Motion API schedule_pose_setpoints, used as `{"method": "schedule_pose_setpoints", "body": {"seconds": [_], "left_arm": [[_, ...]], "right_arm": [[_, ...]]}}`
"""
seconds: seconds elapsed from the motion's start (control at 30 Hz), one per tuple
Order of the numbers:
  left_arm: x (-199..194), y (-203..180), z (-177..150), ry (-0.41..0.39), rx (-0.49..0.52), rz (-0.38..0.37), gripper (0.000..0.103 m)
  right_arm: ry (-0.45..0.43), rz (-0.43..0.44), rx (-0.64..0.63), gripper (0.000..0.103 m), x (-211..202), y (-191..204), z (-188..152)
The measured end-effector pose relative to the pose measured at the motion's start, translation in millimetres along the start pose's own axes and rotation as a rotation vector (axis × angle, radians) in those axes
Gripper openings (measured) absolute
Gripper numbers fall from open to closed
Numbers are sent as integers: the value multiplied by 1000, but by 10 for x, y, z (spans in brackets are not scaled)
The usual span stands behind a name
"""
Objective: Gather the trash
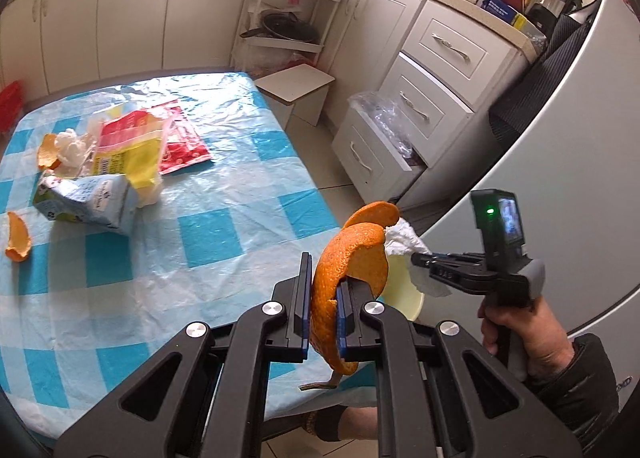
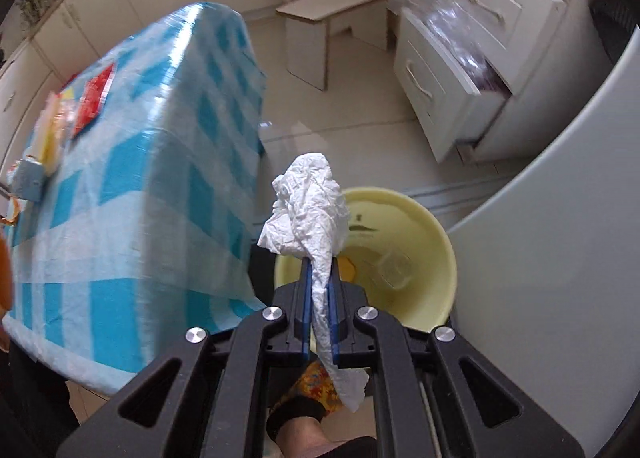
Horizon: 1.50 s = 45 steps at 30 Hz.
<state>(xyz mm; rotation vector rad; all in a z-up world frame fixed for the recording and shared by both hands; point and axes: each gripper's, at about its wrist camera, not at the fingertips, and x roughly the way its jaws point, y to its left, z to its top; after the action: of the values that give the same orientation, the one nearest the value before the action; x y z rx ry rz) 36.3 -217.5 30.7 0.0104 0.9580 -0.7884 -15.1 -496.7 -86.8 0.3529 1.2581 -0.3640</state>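
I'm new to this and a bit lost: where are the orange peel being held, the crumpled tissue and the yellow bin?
orange peel (image 1: 352,258): left wrist view, outer skin above the jaws.
crumpled tissue (image 2: 310,209): right wrist view, bunched top.
yellow bin (image 2: 416,217): right wrist view, inner wall.

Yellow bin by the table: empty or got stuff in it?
Not empty. The right wrist view looks into the yellow bin: a clear plastic piece and something orange-yellow lie at the bottom.

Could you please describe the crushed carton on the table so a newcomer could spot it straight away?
On the blue-checked table, look at the litter pile near its far left side. The carton lies on its side at the pile's near edge, pale blue with green print; the wrappers behind it are red and yellow.
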Motion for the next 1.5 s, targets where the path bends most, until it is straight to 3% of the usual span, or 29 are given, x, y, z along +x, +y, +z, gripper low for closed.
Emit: {"method": "schedule_pose_setpoints", "body": {"seconds": [0.03, 0.07, 0.13, 0.2, 0.3, 0.43, 0.57, 0.67, 0.73, 0.8, 1.0, 1.17, 1.5], "left_arm": [[48, -78, 9, 5, 10, -11, 9], [79, -131, 12, 8, 17, -18, 9], [158, -249, 12, 16, 32, -30, 9], [227, -335, 4, 27, 38, -44, 9], [377, -468, -30, 54, 47, -60, 9], [639, -638, -73, 101, 58, -75, 9], [1093, -832, -50, 151, 54, -70, 9], [1538, -1031, -38, 205, 60, -43, 10], [1828, -1133, -39, 258, 49, -30, 20], [1965, -1207, -42, 286, 47, 1, 42], [1491, -1163, -37, 187, 77, 18, 70], [848, -673, -130, 104, -2, 53, 78], [-342, 326, -477, -61, -108, 228, 85]], "right_arm": [[24, -7, 22, 13, 85, -65, -4], [49, -21, 56, 31, 161, -136, -11], [46, -5, 117, 50, 158, -236, 10], [-5, 17, 151, 51, 16, -277, 39], [-155, 68, 205, 60, -374, -307, 69], [-473, 135, 246, 77, -1144, -362, 82], [-739, 178, 288, 86, -1697, -455, 26], [-807, 209, 308, 88, -1826, -467, 93], [-795, 234, 312, 88, -1802, -461, 171], [-774, 247, 313, 88, -1769, -451, 213], [-769, 260, 301, 88, -1862, -332, 218], [-792, 275, 263, 88, -1948, -76, 154], [-801, 276, 84, 91, -1998, 751, 153]]}}
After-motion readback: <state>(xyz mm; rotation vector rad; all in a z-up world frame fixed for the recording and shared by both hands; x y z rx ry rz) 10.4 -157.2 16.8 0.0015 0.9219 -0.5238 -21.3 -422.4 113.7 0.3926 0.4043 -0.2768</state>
